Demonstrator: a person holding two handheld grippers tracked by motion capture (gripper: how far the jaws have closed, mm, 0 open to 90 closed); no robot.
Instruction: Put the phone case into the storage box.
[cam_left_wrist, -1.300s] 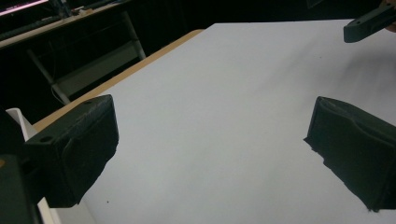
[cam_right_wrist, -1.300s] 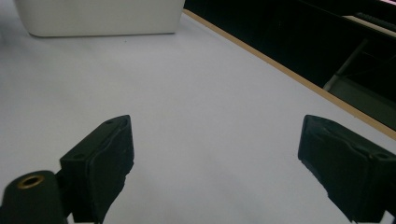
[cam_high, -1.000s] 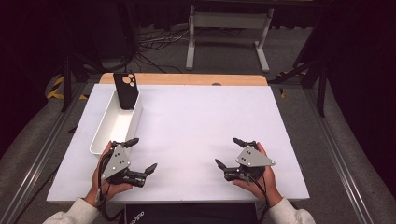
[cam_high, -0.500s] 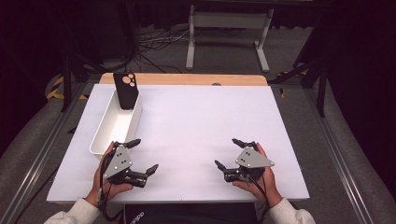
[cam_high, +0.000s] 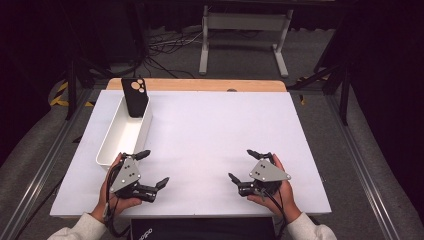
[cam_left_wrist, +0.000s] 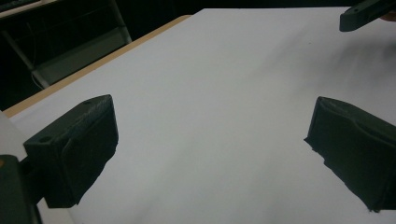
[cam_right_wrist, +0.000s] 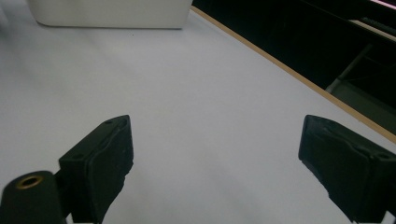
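Phone case (cam_high: 135, 96), black with a round camera cut-out, stands upright at the far end of a long white tray (cam_high: 111, 150), well ahead of the left gripper (cam_high: 150, 169) and far off to the left of the right gripper (cam_high: 242, 166). The tray's near end lies just ahead of the left gripper, close to its outer jaw but not touching as far as the high view tells. Both grippers rest low over the bench (cam_high: 215, 125), each held in a hand, jaws spread wide with nothing between them; the two point inward toward each other, well apart. The bench top is a plain white sheet with a strip of bare wood (cam_high: 200, 84) along its far edge, beyond both grippers. Past that edge the room is dark: a grey floor, a tangle of cables (cam_high: 160, 47), and a pale metal stand (cam_high: 245, 30). In the right gripper view (cam_right_wrist: 215, 168) the tray's white wall (cam_right_wrist: 109, 14) is cut off at the top. In the left gripper view (cam_left_wrist: 210, 154) a dark jaw tip of the other gripper (cam_left_wrist: 366, 14) pokes in at the upper right, mostly out of frame. The tray's inside near the case is hard to make out.
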